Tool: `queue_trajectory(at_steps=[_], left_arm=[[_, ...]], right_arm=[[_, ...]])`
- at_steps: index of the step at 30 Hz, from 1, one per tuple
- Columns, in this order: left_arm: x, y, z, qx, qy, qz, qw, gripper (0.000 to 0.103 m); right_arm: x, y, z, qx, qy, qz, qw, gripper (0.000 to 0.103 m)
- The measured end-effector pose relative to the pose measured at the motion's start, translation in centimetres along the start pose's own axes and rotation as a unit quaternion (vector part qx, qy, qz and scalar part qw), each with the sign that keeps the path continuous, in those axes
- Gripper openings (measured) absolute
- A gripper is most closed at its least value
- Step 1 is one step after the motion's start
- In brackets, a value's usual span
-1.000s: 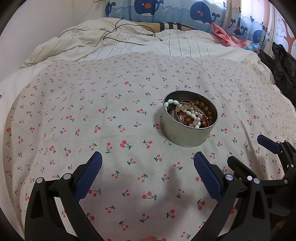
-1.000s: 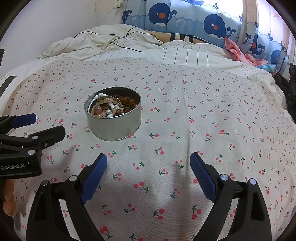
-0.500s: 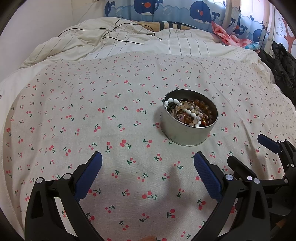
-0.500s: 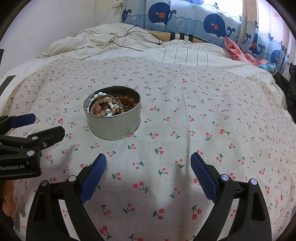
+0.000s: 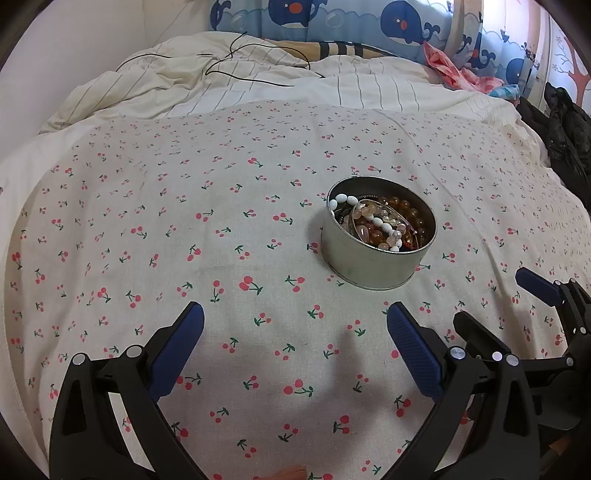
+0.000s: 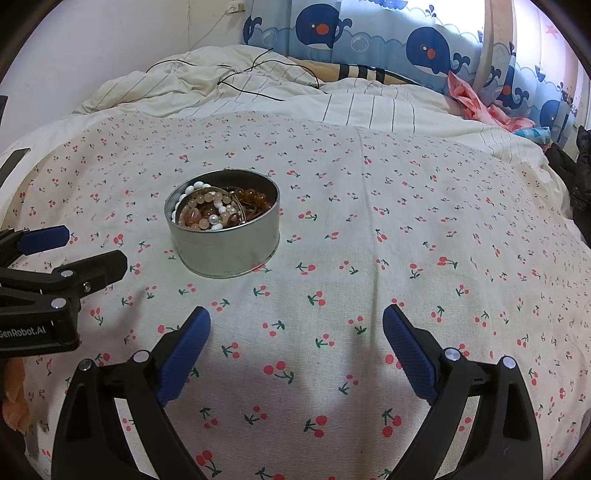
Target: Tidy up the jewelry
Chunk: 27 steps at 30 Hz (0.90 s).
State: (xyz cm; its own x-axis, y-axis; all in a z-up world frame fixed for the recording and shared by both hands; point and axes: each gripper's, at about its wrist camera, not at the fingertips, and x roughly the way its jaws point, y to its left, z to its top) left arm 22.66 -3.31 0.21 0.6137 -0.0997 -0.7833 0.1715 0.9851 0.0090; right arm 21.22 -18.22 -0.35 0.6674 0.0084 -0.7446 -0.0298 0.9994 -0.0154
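A round silver tin (image 5: pixel 373 267) stands on the cherry-print cloth and holds a heap of bead bracelets (image 5: pixel 384 223), white, pink and amber. It also shows in the right wrist view (image 6: pixel 225 251), with the bracelets (image 6: pixel 218 210) inside. My left gripper (image 5: pixel 295 325) is open and empty, low over the cloth, in front and to the left of the tin. My right gripper (image 6: pixel 295 326) is open and empty, in front and to the right of the tin. Each gripper shows at the edge of the other's view.
The cherry-print cloth (image 5: pixel 147 221) covers a bed. A rumpled striped duvet (image 5: pixel 258 81) with a thin black cable (image 5: pixel 243 70) lies behind it. Whale-print curtains (image 6: pixel 369 33) hang at the back. Dark clothing (image 5: pixel 565 140) sits at the right edge.
Both grippers have stayed almost still. The tin sits very slightly lower in the views, so the cameras have crept a little.
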Motion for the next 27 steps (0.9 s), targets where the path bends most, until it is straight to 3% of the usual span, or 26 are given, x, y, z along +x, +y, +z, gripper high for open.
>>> queue_trajectory(at_steps=[27], left_arm=[[-0.06,-0.20,0.02,-0.001,0.008,0.000,1.0000,0.095]], right_arm=[[0.13,-0.48,-0.29,-0.001,0.007,-0.002,1.000,0.091]])
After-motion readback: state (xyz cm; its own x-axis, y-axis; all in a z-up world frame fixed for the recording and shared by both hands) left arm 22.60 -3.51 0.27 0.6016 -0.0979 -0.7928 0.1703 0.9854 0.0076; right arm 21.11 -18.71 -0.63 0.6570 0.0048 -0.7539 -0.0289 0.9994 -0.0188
